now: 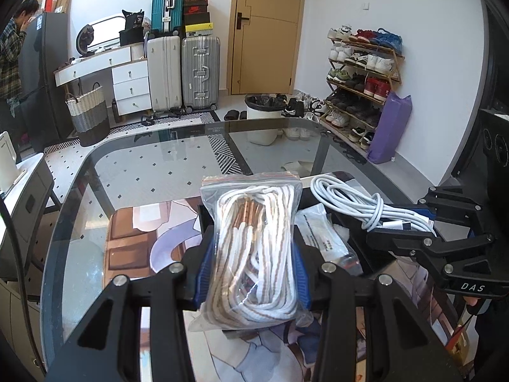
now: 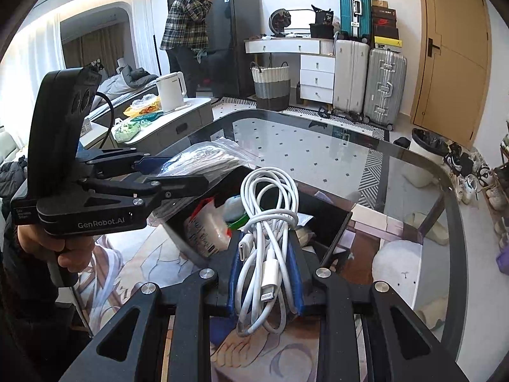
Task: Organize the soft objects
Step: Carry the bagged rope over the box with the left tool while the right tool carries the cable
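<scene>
My left gripper (image 1: 253,242) is shut on a clear zip bag of white and tan cords (image 1: 254,207), held upright above the table. In the right wrist view that gripper (image 2: 171,172) and its bag (image 2: 206,156) hang over the left rim of a black box (image 2: 337,232). My right gripper (image 2: 265,254) is shut on a coiled white charging cable (image 2: 270,197), its plugs dangling near the camera. The left wrist view shows the right gripper (image 1: 410,222) and cable (image 1: 346,197) to the right. Several packets (image 2: 203,232) lie inside the box.
The box sits on a printed mat (image 1: 133,238) on a glass table (image 1: 143,165). Another person (image 2: 187,22) stands at a dark fridge far back. A side counter with a white kettle (image 2: 171,90) is left; a shoe rack (image 1: 362,73) and waste bin (image 1: 264,111) stand beyond.
</scene>
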Motion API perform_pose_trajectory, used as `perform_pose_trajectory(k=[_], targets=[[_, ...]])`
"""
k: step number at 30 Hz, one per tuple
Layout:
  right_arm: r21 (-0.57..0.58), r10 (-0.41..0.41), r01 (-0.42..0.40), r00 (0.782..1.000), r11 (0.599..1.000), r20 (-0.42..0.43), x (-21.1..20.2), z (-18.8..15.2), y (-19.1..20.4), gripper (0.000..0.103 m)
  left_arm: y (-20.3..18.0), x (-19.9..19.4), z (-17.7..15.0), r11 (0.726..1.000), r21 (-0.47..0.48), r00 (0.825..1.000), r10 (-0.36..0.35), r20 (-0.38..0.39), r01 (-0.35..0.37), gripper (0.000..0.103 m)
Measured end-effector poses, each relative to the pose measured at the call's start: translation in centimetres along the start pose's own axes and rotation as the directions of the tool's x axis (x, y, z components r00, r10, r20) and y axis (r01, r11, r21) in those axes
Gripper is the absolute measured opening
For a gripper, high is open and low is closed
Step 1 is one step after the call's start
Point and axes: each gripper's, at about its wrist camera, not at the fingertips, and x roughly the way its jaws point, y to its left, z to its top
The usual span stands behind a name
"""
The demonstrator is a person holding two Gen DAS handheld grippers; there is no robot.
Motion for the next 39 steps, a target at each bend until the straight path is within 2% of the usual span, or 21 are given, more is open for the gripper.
perform_pose_trajectory(k=[10, 14, 21, 29, 39], targets=[[-0.010, 0.023, -0.023, 0.998, 1.000, -0.060, 3.2, 0.7, -0.8, 0.026, 0.5, 1.9, 0.4, 1.000, -0.024, 1.000, -0.008, -0.019, 0.007, 0.042], [-0.018, 0.031, -0.033, 0.996, 0.999, -0.084, 4.3, 0.5, -1.1, 0.026, 0.0, 1.8, 0.5, 1.000, -0.005, 1.000, -0.021, -0.020, 0.021, 0.042], [-0.035, 0.024, -0.027, 0.995, 0.999, -0.093, 4.9, 0.6, -1.6, 0.026, -1.0, 2.6, 0.3, 0.998, 0.026, 0.998, -0.047, -0.034, 0.048, 0.042], [-0.037, 0.001, -0.003, 0.997, 0.999, -0.071, 4.3, 0.1, -2.0, 0.034, -1.7, 3.5, -0.2, 0.998, 0.054, 0.999, -0.018, -0.048, 0.021, 0.043], [-0.036, 0.001, -0.004, 0.998, 0.999, -0.065, 4.0, -0.1, -1.9, 0.035, -2.2, 3.4, -1.0, 0.998, 0.065, 0.998, -0.019, -0.063, 0.023, 0.042]])
